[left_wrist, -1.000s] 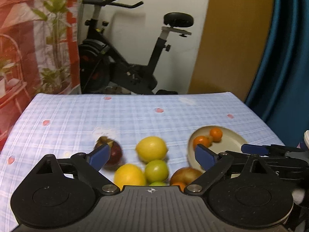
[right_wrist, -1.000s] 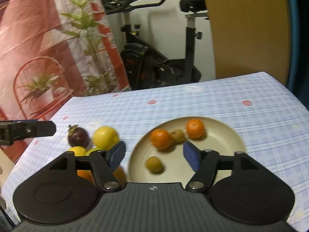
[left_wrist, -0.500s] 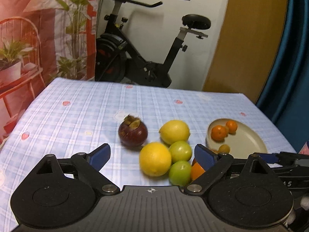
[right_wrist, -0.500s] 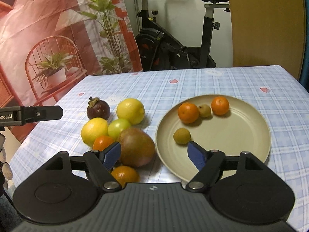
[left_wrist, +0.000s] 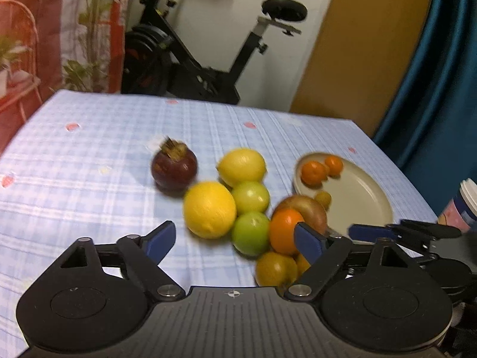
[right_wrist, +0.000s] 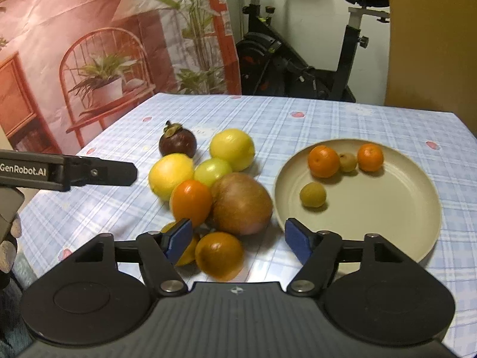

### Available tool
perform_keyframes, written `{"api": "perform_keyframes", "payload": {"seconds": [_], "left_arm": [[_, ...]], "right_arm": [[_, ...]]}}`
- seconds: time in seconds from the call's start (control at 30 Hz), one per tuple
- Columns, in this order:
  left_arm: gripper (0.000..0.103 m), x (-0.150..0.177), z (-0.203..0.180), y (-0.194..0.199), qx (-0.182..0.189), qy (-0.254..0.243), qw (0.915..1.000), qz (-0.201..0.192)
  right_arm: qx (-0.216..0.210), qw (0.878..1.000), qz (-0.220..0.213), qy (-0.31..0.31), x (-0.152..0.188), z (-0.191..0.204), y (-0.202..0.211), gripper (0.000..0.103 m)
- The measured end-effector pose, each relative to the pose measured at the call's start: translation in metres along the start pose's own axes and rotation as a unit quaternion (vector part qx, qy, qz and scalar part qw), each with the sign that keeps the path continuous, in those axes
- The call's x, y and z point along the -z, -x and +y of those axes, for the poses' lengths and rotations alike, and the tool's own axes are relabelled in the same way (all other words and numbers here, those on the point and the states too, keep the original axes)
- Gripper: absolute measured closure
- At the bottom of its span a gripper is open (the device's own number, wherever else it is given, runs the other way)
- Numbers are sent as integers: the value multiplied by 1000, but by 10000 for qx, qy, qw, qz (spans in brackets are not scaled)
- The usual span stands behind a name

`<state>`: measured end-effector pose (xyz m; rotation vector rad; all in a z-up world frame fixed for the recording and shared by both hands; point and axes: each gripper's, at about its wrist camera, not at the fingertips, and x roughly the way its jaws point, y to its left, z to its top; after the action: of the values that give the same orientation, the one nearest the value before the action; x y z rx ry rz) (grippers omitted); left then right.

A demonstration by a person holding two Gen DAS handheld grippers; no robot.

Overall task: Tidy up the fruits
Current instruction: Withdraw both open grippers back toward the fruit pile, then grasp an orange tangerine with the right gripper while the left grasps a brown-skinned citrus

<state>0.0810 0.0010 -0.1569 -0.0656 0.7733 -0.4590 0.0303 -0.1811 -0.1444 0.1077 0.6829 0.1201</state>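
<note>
On the blue checked tablecloth lies a pile of fruit: a dark mangosteen [left_wrist: 173, 167], two lemons [left_wrist: 241, 167], two green fruits [left_wrist: 250, 197], an orange [left_wrist: 284, 231] and a big brown fruit [right_wrist: 241, 203]. The beige plate [right_wrist: 372, 203] to its right holds two tangerines [right_wrist: 323, 161] and two small yellowish fruits. My left gripper [left_wrist: 234, 240] hovers at the pile's near side, jaws closing, with a green fruit between them untouched. My right gripper [right_wrist: 238, 240] is over the pile's near right, jaws closing around an orange fruit [right_wrist: 219, 255] without pressing it.
A cup [left_wrist: 465, 205] stands at the table's right edge near the right gripper's finger [left_wrist: 387, 232]. An exercise bike [right_wrist: 298, 59] stands behind the table's far edge. A printed backdrop hangs at the left and a blue curtain [left_wrist: 441, 89] at the right.
Both grippers have come lower and closer to the fruit pile. The right one has swung left from the plate toward the pile. Both sets of jaws stand narrower.
</note>
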Motion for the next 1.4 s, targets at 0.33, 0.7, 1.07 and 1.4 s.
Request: {"api": "perform_keyframes", "payload": {"seconds": [0.33, 0.7, 1.07, 1.4], "left_arm": [[35, 10, -4, -9, 238, 49, 9994, 241], [35, 14, -9, -20, 591, 192, 9971, 433], [39, 21, -10, -38, 816, 455, 9932, 698], [50, 22, -3, -50, 760, 664, 9922, 727]], "right_arm": [[-231, 9983, 159, 510, 13, 17, -9, 46], [-176, 9974, 152, 686, 18, 20, -14, 50], [-129, 9937, -25, 1112, 26, 25, -18, 51], [-184, 9956, 37, 916, 29, 16, -21, 57]]}}
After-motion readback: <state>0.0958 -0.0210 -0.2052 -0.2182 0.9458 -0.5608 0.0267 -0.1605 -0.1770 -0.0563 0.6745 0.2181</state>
